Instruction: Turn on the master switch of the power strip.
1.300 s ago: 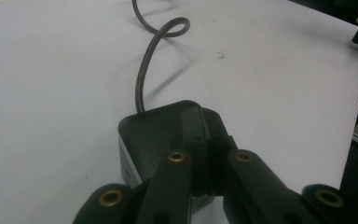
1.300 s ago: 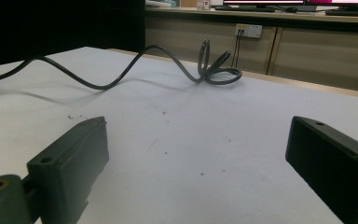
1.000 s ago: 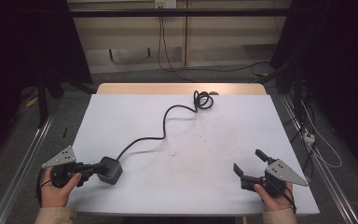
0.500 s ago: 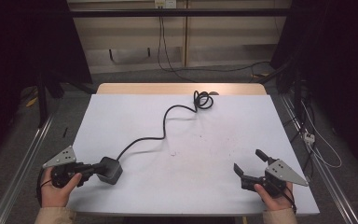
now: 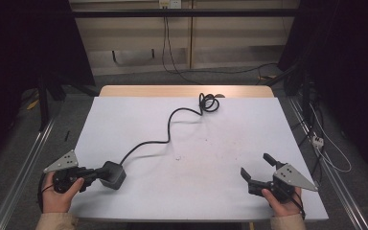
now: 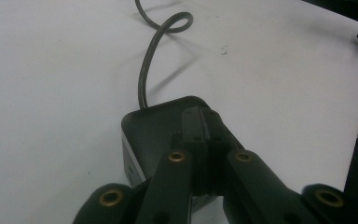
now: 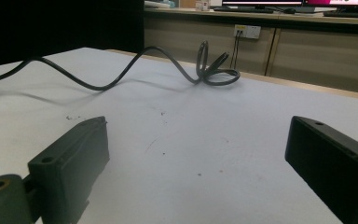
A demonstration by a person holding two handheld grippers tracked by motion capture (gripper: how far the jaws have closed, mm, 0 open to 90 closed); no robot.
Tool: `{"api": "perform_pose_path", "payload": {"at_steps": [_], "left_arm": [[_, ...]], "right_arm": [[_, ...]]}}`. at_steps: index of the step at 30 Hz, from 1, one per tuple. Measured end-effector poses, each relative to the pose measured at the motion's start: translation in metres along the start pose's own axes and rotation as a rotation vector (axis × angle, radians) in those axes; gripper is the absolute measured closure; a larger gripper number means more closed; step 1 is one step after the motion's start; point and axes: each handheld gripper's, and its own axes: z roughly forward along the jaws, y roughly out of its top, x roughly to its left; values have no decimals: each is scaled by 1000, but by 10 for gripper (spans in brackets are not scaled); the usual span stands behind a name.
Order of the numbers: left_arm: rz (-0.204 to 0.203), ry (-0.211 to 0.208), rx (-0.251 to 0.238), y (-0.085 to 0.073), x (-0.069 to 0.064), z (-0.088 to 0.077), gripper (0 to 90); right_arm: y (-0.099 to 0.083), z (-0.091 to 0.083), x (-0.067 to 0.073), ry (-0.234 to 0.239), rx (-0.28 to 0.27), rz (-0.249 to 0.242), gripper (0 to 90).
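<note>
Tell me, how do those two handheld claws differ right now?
The left gripper has its jaws pressed together at the black adapter; the right gripper has its jaws spread wide with nothing between them. The left sits at the cable's end, the right on bare table. Both are black and hand-held.

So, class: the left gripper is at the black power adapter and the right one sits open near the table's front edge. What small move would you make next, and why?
Probably bring the right gripper, jaws open and empty, toward the cable. The left gripper looks shut on the power adapter, while the cable trails loose to a coil at the far edge.
</note>
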Motion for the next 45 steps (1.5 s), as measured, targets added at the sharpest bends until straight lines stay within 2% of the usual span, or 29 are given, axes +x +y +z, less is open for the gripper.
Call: {"api": "perform_pose_path", "payload": {"at_steps": [4, 10, 24, 45], "left_arm": [[-14, -3, -6, -1, 1, 0, 900], [-9, -1, -2, -1, 1, 0, 900], [-25, -4, -9, -3, 2, 1, 900], [-12, 4, -5, -3, 0, 1, 900]], "right_arm": [[0, 0, 0, -2, 1, 0, 54], [0, 0, 0, -3, -1, -1, 54], [0, -1, -1, -4, -1, 0, 56], [0, -2, -2, -10, -2, 0, 56]]}}
